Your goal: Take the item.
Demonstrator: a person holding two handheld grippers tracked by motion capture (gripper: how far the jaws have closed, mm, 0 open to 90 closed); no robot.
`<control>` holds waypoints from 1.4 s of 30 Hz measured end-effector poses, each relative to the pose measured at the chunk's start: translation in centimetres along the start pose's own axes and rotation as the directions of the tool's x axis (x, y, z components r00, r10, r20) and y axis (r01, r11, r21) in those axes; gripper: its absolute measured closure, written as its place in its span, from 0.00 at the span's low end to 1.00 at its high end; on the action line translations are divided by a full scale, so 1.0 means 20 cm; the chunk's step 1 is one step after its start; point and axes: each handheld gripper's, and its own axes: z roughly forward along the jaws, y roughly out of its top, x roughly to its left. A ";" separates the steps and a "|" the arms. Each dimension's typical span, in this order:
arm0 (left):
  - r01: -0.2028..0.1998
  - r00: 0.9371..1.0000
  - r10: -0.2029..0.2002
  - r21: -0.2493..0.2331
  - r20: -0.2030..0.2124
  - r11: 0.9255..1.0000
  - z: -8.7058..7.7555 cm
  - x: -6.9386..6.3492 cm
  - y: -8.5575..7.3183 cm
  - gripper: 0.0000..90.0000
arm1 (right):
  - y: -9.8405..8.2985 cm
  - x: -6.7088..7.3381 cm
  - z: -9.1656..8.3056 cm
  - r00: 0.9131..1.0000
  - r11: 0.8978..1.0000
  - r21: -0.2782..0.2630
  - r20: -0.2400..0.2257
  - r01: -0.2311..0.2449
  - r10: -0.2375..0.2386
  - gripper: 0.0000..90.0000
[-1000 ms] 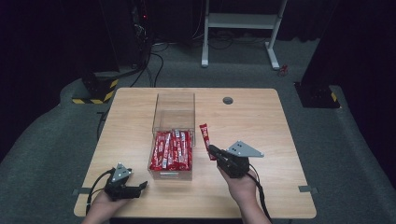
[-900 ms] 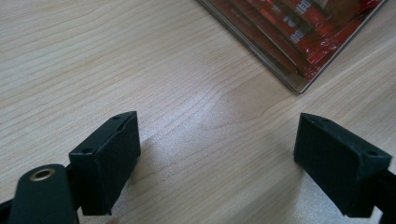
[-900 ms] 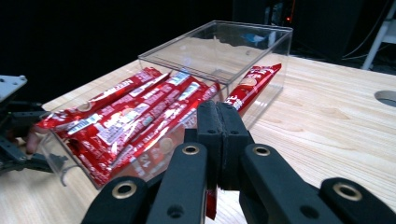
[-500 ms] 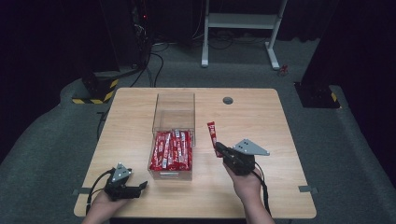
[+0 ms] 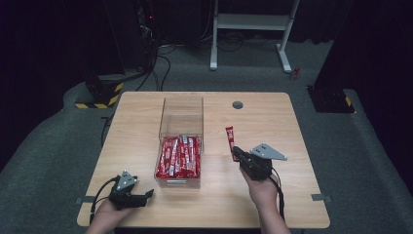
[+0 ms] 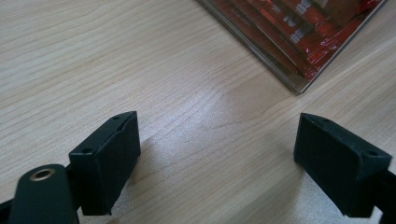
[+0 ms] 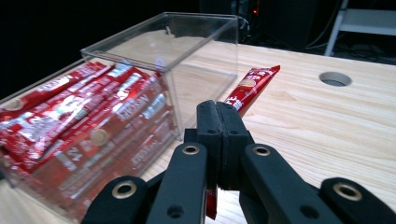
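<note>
sachet (image 7: 250, 86), a single long red one, is what we follow, starting nearest the person. in the right gripper view we look along the right gripper (image 7: 218, 112), whose two black jaws are pressed flat together on the near end of the sachet; a sliver of red wrapper pokes out beneath them. the rest of the sachet runs forward and away from the pinched end, rising at a slant above the wooden table (image 7: 327, 126), its far tip free in the air.

from the high view, the right gripper (image 5: 235, 151) sits right of the clear box, held in the person's right hand (image 5: 263, 187), with the sachet (image 5: 230, 138) sticking out beyond the jaws towards the far edge of the table. sachet and box are apart, with bare wood between them.

the left gripper (image 5: 146, 196) rests near the front left corner of the table, in the left hand (image 5: 109, 217). in the left gripper view its jaws stand wide apart with nothing but table (image 6: 187, 93) between them; a corner of the box (image 6: 299, 56) lies just ahead.

farther back, the clear box (image 5: 181, 141) stands mid-table; its near half is packed with red sachets (image 5: 179, 156) lying side by side, its far half is see-through. beyond it, a round hole (image 5: 237, 105) is cut in the tabletop.
</note>
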 end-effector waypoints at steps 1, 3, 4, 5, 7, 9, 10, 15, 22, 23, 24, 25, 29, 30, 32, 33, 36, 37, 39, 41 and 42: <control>0.000 1.000 0.000 0.000 0.000 1.000 0.00 0.00 0.00 0.17 | 0.00 -0.01 0.00 1.000 1.000 0.004 0.006 -0.002 0.002 1.00; 0.000 1.000 0.000 0.000 0.000 1.000 0.00 0.00 0.00 0.17 | -0.01 -0.02 0.00 1.000 1.000 0.007 0.016 -0.005 0.005 1.00; -0.001 1.000 0.001 0.000 0.000 1.000 0.00 0.00 0.00 0.17 | -0.01 -0.03 0.00 1.000 1.000 0.008 0.020 -0.007 0.006 1.00; 0.000 1.000 0.000 0.000 0.000 1.000 0.00 0.00 0.00 0.17 | -0.02 -0.03 0.01 1.000 1.000 0.011 0.026 -0.013 0.012 1.00; 0.000 1.000 0.000 0.000 0.000 1.000 0.00 0.00 0.00 0.17 | -0.03 -0.05 0.01 0.999 1.000 0.016 0.035 -0.014 0.014 1.00; 0.000 1.000 0.000 0.000 0.000 1.000 0.00 0.00 0.00 0.17 | -0.04 -0.06 0.02 0.999 1.000 0.024 0.050 -0.011 0.010 1.00; 0.000 1.000 0.000 0.000 0.000 1.000 0.00 0.00 0.00 0.17 | -0.04 -0.07 0.02 0.998 0.999 0.033 0.060 -0.010 0.008 1.00; 0.000 1.000 0.000 0.000 0.000 1.000 0.00 0.00 0.00 0.17 | -0.08 -0.10 0.05 0.996 0.998 0.064 0.086 -0.020 0.014 1.00; 0.000 1.000 0.000 0.000 0.000 1.000 0.00 0.00 0.00 0.17 | -0.14 -0.14 0.10 0.994 0.994 0.103 0.104 -0.039 0.028 1.00; -0.001 1.000 0.001 0.000 0.000 1.000 0.00 0.00 0.00 0.17 | -0.15 -0.14 0.11 0.994 0.993 0.110 0.107 -0.039 0.027 1.00; 0.000 1.000 0.000 0.000 0.000 1.000 0.00 0.00 0.00 0.17 | -0.16 -0.14 0.12 0.993 0.992 0.119 0.113 -0.034 0.021 1.00; -0.001 1.000 0.001 0.000 0.000 1.000 0.00 0.00 0.00 0.17 | -0.17 -0.14 0.12 0.993 0.991 0.125 0.116 -0.038 0.024 1.00; 0.000 1.000 0.000 0.000 0.000 1.000 0.00 0.00 0.00 0.17 | -0.20 -0.16 0.15 0.992 0.988 0.149 0.126 -0.041 0.022 1.00; -0.001 1.000 0.001 0.000 0.000 1.000 0.00 0.00 0.00 0.17 | -0.20 -0.16 0.16 0.992 0.987 0.155 0.128 -0.040 0.020 1.00; -0.001 1.000 0.001 0.000 0.000 1.000 0.00 0.00 0.00 0.17 | -0.22 -0.16 0.17 0.991 0.985 0.165 0.132 -0.045 0.023 1.00; 0.000 1.000 0.000 0.000 0.000 1.000 0.00 0.00 0.00 0.17 | -0.22 -0.16 0.17 0.991 0.984 0.169 0.135 -0.047 0.025 1.00; 0.000 1.000 0.000 0.000 0.000 1.000 0.00 0.00 0.00 0.17 | -0.24 -0.16 0.19 0.990 0.982 0.182 0.141 -0.044 0.018 1.00; 0.000 1.000 0.000 0.000 0.000 1.000 0.00 0.00 0.00 0.17 | -0.24 -0.16 0.20 0.989 0.981 0.188 0.147 -0.045 0.017 1.00; -0.001 1.000 0.001 0.000 0.000 1.000 0.00 0.00 0.00 0.17 | -0.26 -0.16 0.21 0.988 0.979 0.202 0.151 -0.030 -0.001 1.00; -0.001 1.000 0.001 0.000 0.000 1.000 0.00 0.00 0.00 0.17 | -0.26 -0.16 0.22 0.988 0.978 0.208 0.152 -0.028 -0.004 0.99; 0.000 1.000 0.000 0.000 0.000 1.000 0.00 0.00 0.00 0.17 | -0.27 -0.16 0.23 0.988 0.977 0.212 0.154 -0.034 0.001 0.99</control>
